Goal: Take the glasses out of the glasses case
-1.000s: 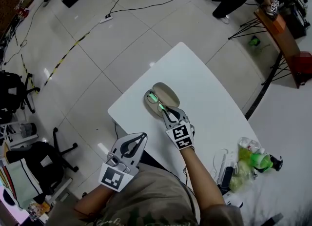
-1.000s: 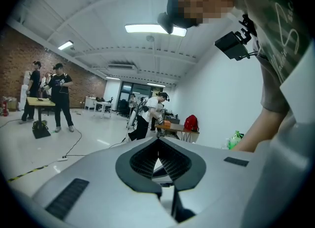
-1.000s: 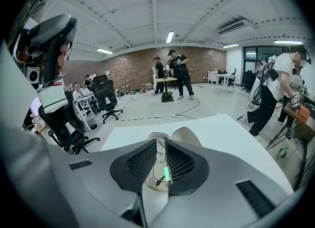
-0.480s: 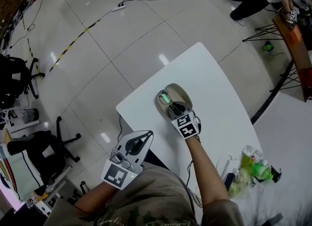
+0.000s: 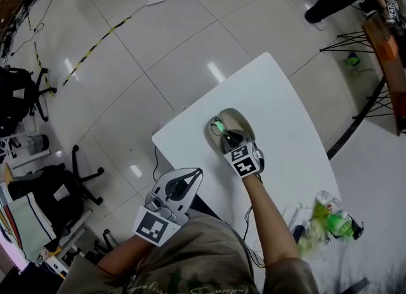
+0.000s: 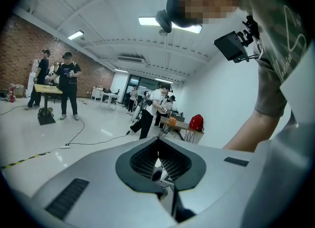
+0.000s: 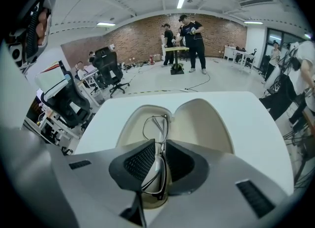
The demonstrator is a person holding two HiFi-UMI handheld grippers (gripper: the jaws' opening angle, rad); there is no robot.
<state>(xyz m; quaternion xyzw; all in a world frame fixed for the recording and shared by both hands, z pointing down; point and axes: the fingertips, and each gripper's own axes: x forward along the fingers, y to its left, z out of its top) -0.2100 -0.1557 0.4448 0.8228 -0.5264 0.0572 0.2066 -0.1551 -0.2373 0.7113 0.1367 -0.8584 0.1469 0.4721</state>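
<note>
- The glasses (image 7: 155, 126) stand on edge in the left half of the open glasses case (image 7: 204, 116), folded. One lens shows clear beyond the jaws and the other sits down between them.
- The right gripper (image 7: 160, 149) has its jaws drawn in to a narrow gap, with the frame clamped between the dark ribbed pads. Whether the glasses have left the case lining cannot be told.
- In the head view the right gripper (image 5: 230, 138) reaches down into the near end of the glasses case (image 5: 236, 119), and a green glint marks the glasses (image 5: 219, 126) just beyond its tips.
- The case lies open like a clamshell, with both beige halves facing up. It sits on the white worktop (image 5: 285, 112) towards the worktop's left side.
- The left gripper (image 5: 188, 174) hangs off the near left edge of the worktop, close to the person's body and well apart from the case.
- In its own view the left gripper (image 6: 158, 154) has its jaws brought together, tips meeting, with nothing between them (only the room and distant people show beyond).
- Green bottles (image 5: 334, 215) lie at the near right end of the worktop.
- An office chair (image 5: 60, 191) stands on the tiled floor to the left.
</note>
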